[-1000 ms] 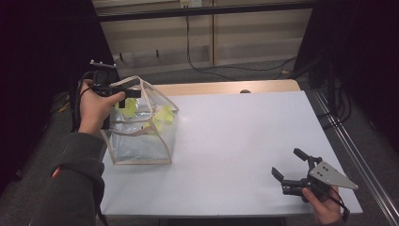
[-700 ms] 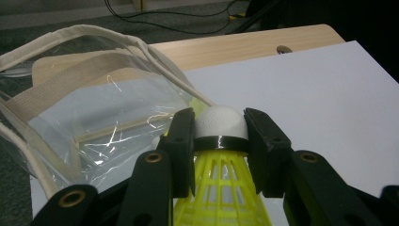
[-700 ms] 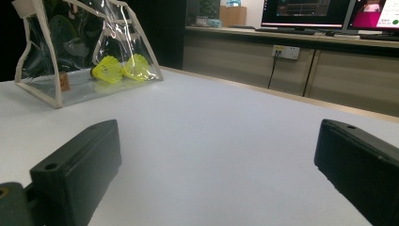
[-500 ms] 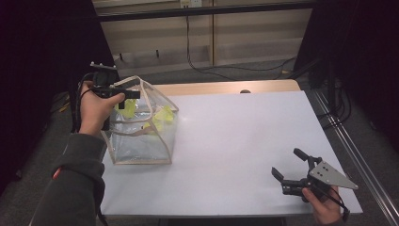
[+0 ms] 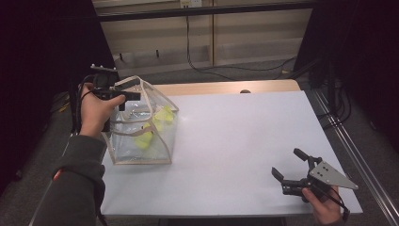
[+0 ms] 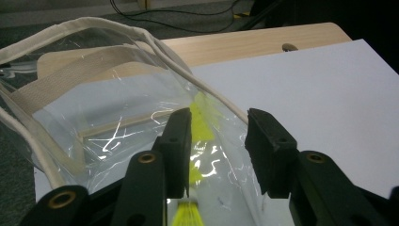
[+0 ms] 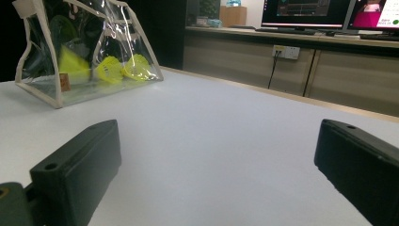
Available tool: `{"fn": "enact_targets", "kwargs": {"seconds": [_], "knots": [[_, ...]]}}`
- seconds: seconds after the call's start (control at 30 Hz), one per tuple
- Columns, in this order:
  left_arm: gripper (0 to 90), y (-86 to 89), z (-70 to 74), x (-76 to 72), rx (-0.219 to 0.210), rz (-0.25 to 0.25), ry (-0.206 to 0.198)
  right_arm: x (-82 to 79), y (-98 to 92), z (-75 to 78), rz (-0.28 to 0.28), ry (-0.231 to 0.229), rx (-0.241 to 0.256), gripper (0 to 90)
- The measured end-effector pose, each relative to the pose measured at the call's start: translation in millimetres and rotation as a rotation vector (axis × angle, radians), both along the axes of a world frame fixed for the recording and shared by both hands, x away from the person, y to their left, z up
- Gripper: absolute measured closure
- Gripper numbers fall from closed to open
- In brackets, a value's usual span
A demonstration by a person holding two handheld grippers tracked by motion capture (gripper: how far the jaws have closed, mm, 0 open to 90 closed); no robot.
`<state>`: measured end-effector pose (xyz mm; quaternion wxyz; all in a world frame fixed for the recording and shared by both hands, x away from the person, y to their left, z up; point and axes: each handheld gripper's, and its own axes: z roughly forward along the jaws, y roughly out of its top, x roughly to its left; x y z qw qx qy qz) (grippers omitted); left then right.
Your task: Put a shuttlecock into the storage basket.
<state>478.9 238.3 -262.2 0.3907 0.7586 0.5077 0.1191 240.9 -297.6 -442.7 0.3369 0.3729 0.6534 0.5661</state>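
A clear plastic bag [image 5: 141, 127] with beige trim stands at the table's left. Several yellow shuttlecocks lie inside, one [image 5: 164, 114] high against the right wall, another [image 5: 143, 140] lower down. My left gripper [image 5: 131, 89] hovers over the bag's open top, jaws apart with nothing between them. In the left gripper view the left gripper [image 6: 219, 141] looks down through the bag [image 6: 94, 117] at a yellow shuttlecock [image 6: 203, 123]. My right gripper [image 5: 286, 161] rests open near the front right corner, far from the bag [image 7: 84, 47]. Its open jaws [image 7: 216, 165] frame bare table, and one shuttlecock [image 7: 73, 63] is blurred.
The white table top [image 5: 235, 141] stretches between the bag and my right gripper. A wooden strip [image 5: 226, 88] runs along the far edge. Cabinets and cables [image 5: 202, 56] lie beyond it. Monitors [image 7: 306, 12] stand on a counter in the right gripper view.
A yellow shuttlecock that sat high in the bag by my left gripper's jaws now lies lower inside the bag. The right gripper has not moved.
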Motion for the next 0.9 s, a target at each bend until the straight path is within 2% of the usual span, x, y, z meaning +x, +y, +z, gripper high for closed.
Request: {"fn": "enact_targets", "kwargs": {"seconds": [0.23,0.63,0.8,0.9], "knots": [[56.4,-1.1,2.2,-2.3,-0.026,-0.009,-0.005,0.0,-0.5,-0.2,-0.004,-0.001,-0.001,1.1],[45.1,-7.4,9.6,-10.3,-0.083,-0.045,-0.023,-0.5,-0.6,0.1,-0.004,-0.001,0.001,1.1],[38.4,-10.2,12.6,-15.5,-0.105,-0.08,-0.03,0.0,-0.1,0.0,-0.003,-0.001,0.001,1.1],[35.5,-12.1,13.4,-19.5,-0.133,-0.104,-0.037,0.5,0.0,0.1,-0.002,0.0,0.001,1.1]]}}
